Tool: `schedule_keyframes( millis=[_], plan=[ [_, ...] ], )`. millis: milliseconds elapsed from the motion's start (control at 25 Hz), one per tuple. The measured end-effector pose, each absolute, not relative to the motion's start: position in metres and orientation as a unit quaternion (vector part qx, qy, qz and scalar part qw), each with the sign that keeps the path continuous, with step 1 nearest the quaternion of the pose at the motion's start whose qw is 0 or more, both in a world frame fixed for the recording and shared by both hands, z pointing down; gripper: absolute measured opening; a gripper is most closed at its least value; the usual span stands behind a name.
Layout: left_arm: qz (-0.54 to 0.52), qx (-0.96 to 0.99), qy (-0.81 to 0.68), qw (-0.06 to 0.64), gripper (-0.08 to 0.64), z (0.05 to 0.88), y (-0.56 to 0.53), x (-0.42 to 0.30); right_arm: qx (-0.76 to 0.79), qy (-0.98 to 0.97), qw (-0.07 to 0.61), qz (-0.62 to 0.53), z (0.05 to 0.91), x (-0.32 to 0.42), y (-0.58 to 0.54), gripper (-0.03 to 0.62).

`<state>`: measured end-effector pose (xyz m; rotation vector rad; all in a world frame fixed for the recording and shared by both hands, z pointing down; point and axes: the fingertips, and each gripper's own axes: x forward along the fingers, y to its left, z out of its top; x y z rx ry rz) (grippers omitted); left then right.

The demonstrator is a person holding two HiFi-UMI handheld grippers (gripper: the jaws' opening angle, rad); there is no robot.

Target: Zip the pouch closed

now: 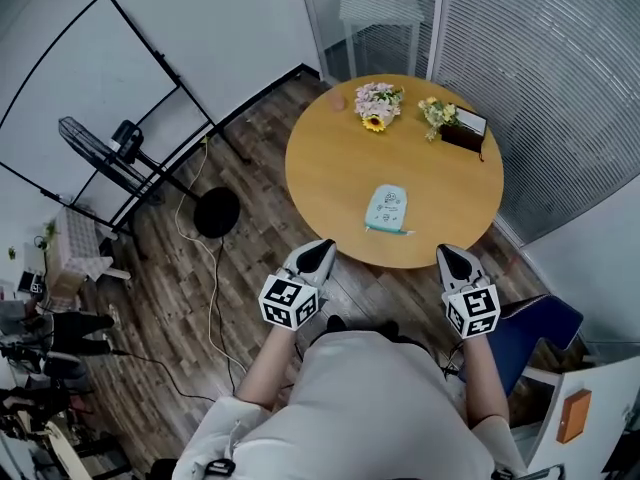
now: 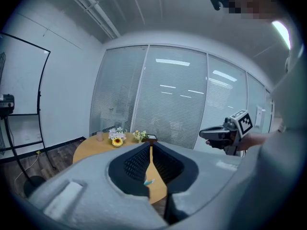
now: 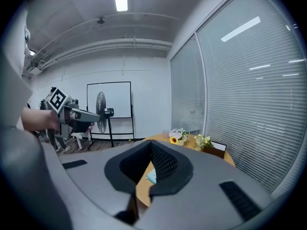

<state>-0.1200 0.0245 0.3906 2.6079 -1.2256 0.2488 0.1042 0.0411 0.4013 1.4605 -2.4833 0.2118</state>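
Count, big to small: one round wooden surface (image 1: 330,173), one whiteboard (image 1: 85,78), one blue chair (image 1: 538,330), one standing fan (image 1: 98,150), two grippers, one pouch (image 1: 386,209), two flower bunches (one with a sunflower (image 1: 376,105), one yellowish (image 1: 437,114)), one dark box (image 1: 466,131), one small pink cup (image 1: 336,100).

Room: white walls, a glass partition (image 1: 540,68) with blinds behind the surface, dark plank floor (image 1: 250,258). Flowers, box and cup sit along the far side of the surface.

The pouch is pale teal and lies flat on the near half of the surface, close to the near rim, with a darker strip along its near edge.

I hold my left gripper (image 1: 316,256) and right gripper (image 1: 456,262) just off the near rim. The pouch lies ahead, between the two, touching neither. My left fingers (image 2: 136,163) meet at the tips with nothing between them, and so do my right fingers (image 3: 166,163). Below each pair of tips, the surface and pouch show through the gap.
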Motion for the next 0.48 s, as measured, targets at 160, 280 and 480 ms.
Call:
schedule_keyframes(
  millis=[160, 280, 480],
  plan=[
    [0.083, 0.904, -0.403, 0.116, 0.025, 0.382, 0.017, -0.131, 0.511, -0.848, 0.121, 0.068, 0.390, 0.092, 0.040, 0.005],
    [0.076, 0.909, -0.394, 0.110, 0.021, 0.373, 0.011, -0.136, 0.519, -0.843, 0.121, 0.068, 0.386, 0.087, 0.039, 0.005],
    [0.069, 0.916, -0.380, 0.106, 0.020, 0.366, 0.005, -0.136, 0.533, -0.834, 0.121, 0.073, 0.384, 0.086, 0.036, 0.003]
  ],
)
